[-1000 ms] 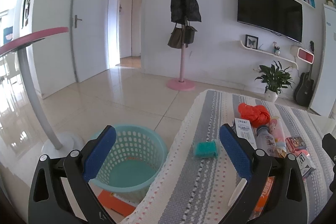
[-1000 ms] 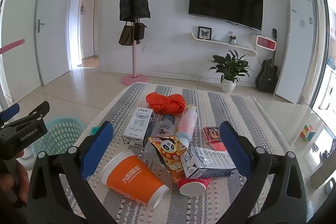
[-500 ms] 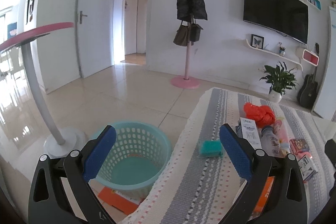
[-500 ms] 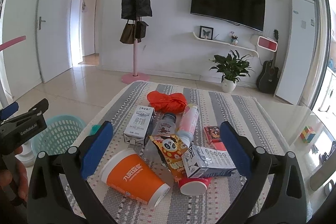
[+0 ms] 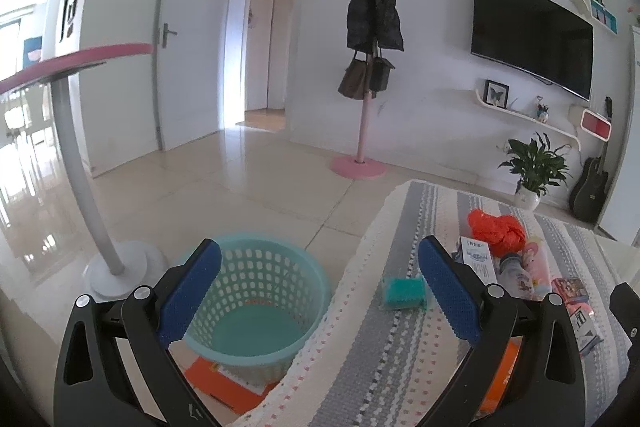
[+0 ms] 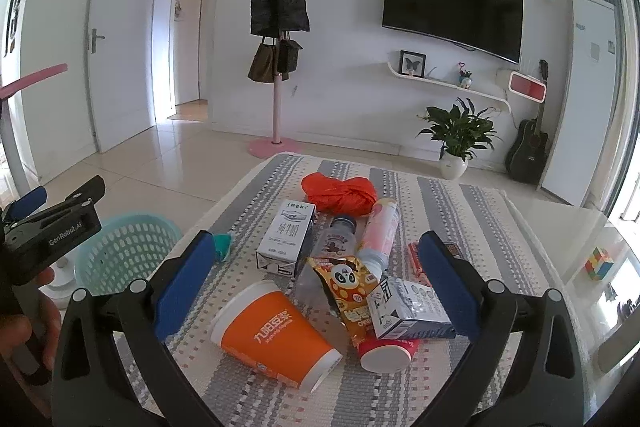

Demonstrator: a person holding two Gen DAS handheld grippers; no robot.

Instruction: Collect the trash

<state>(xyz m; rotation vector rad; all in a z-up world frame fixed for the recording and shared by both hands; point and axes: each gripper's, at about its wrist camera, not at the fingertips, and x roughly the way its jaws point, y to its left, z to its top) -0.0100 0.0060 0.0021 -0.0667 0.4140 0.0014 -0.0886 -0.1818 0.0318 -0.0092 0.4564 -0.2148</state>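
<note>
Trash lies in a heap on the striped tablecloth (image 6: 472, 211): an orange paper cup (image 6: 276, 337) on its side, a panda snack bag (image 6: 348, 287), a white milk carton (image 6: 286, 237), a small carton (image 6: 408, 309), a red cup (image 6: 384, 353), two bottles and a crumpled orange bag (image 6: 340, 193). A teal sponge (image 5: 402, 293) lies near the table's left edge. A teal basket (image 5: 256, 303) stands on the floor left of the table. My right gripper (image 6: 316, 291) is open above the heap. My left gripper (image 5: 318, 297) is open, straddling the basket rim and table edge.
A pink-topped stand with a white base (image 5: 120, 275) rises left of the basket. Orange paper (image 5: 228, 383) lies under the basket. A coat rack (image 5: 366, 99), a potted plant (image 5: 534, 173) and a guitar (image 5: 590, 187) stand by the far wall. A hand (image 6: 24, 327) holds the left gripper.
The left gripper's view has risen and tilted slightly, so the basket and sponge sit a little lower in frame. The right gripper has barely moved. Both stay open.
</note>
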